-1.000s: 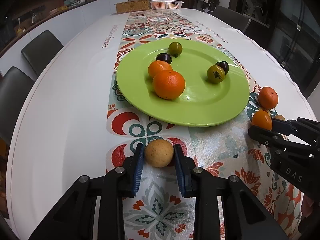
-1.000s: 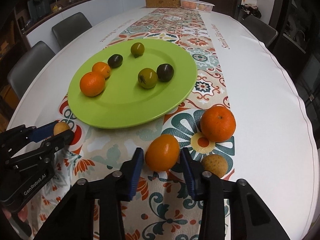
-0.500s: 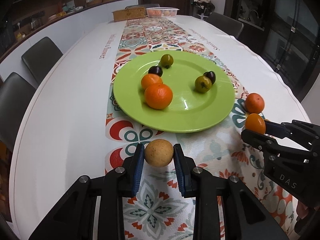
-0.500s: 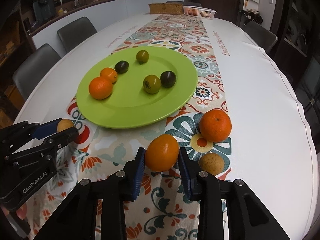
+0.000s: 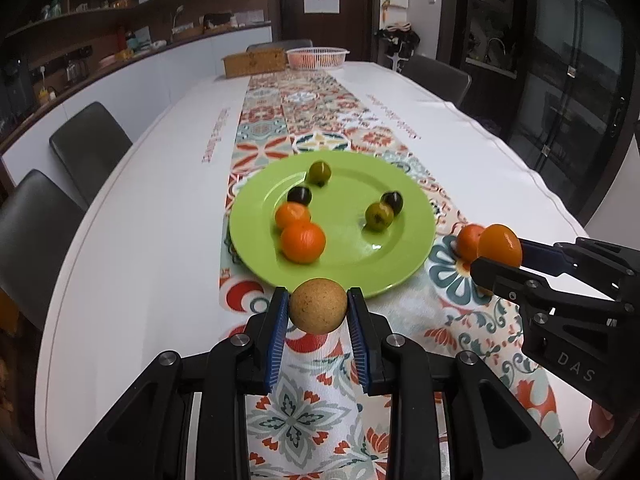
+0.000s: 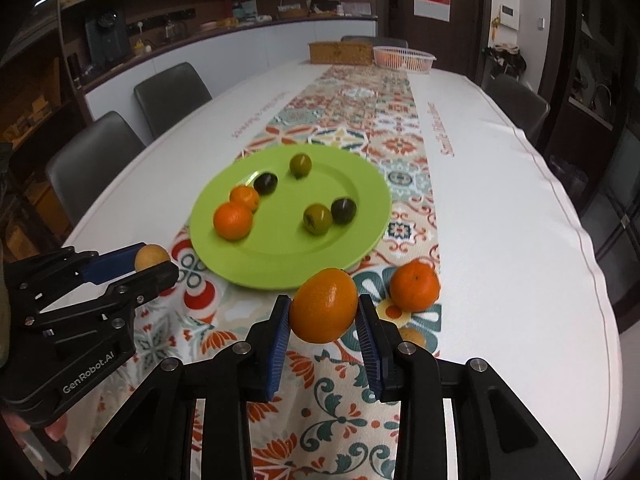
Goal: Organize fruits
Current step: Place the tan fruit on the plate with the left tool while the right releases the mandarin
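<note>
Two hand-held grippers carry fruit above the worktop (image 5: 132, 216): the left hand-held gripper (image 5: 318, 312), low in its frame, is clamped on a tan, speckled round fruit (image 5: 318, 305), and the right hand-held gripper (image 6: 325, 312) pinches a glossy orange (image 6: 324, 306). Both hang just short of the green plate (image 5: 400, 256) at frame centre, which holds two oranges and four small dark or olive fruits. Best to set each down on bare plate, low and gently, so nothing rolls. Two more fruits lie on the patterned runner (image 6: 352, 120).
</note>
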Motion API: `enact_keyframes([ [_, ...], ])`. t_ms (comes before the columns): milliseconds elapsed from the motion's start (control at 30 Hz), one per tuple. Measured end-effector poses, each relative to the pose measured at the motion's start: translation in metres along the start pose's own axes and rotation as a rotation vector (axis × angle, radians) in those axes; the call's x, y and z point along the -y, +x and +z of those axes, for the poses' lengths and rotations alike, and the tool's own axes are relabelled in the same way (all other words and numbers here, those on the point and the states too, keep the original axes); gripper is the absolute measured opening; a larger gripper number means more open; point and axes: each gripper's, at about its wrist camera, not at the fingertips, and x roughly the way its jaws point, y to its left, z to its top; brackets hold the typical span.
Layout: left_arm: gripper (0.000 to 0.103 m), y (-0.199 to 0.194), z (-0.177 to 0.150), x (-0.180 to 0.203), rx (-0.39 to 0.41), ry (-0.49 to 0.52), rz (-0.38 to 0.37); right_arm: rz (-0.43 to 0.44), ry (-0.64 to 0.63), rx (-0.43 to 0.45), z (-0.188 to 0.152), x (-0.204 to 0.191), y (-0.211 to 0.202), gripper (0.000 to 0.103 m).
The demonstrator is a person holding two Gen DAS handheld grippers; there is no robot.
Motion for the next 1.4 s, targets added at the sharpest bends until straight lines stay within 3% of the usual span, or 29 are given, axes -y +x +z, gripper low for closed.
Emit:
enact_keyframes([
  [767,0.030,-0.013,0.058,0.004,0.104,0.041,-0.010,0.040,-0.075,0.087,0.057,0.002,-0.013,0.034],
  [1400,0.030,0.046,0.099,-0.011,0.058,0.037,-0.062,0.052,-0.114,-0.002,0.106,0.012,0.052,0.034],
])
